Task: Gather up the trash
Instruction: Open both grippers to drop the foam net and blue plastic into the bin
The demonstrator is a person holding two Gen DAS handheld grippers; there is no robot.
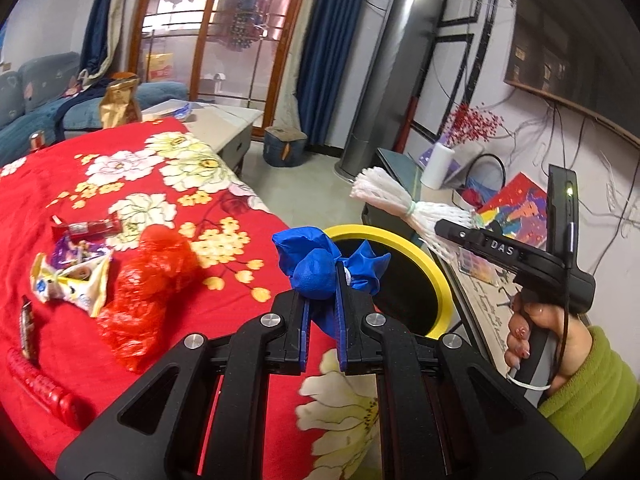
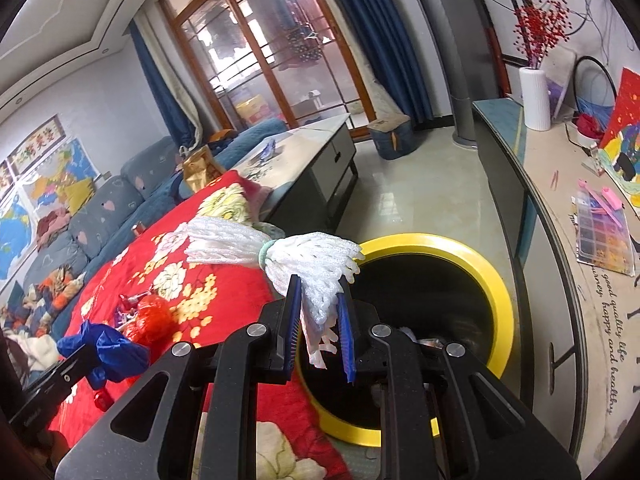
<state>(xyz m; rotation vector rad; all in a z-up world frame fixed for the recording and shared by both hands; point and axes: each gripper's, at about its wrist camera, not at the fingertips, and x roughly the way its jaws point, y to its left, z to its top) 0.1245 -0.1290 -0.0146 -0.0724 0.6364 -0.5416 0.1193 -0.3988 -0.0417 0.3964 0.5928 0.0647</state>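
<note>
My left gripper [image 1: 320,298] is shut on a crumpled blue plastic bag [image 1: 320,266], held just left of the yellow-rimmed black bin [image 1: 434,276] and above the edge of the red flowered cloth [image 1: 132,160]. My right gripper [image 2: 318,300] is shut on a white foam net bundle [image 2: 312,264] tied with a green band, held over the bin's [image 2: 494,280] left rim. The left wrist view also shows the foam net [image 1: 400,200] and the right gripper's body beyond the bin. On the cloth lie a red plastic bag [image 1: 148,288], a cream snack wrapper [image 1: 76,284] and a red wrapper [image 1: 90,228].
A long red object [image 1: 40,388] and a dark wrapper [image 1: 26,328] lie near the cloth's left edge. A gold bag [image 1: 120,100] stands at the far end. A long counter [image 2: 560,240] with a white vase [image 2: 534,96] runs right of the bin. A low table [image 2: 312,152] stands ahead.
</note>
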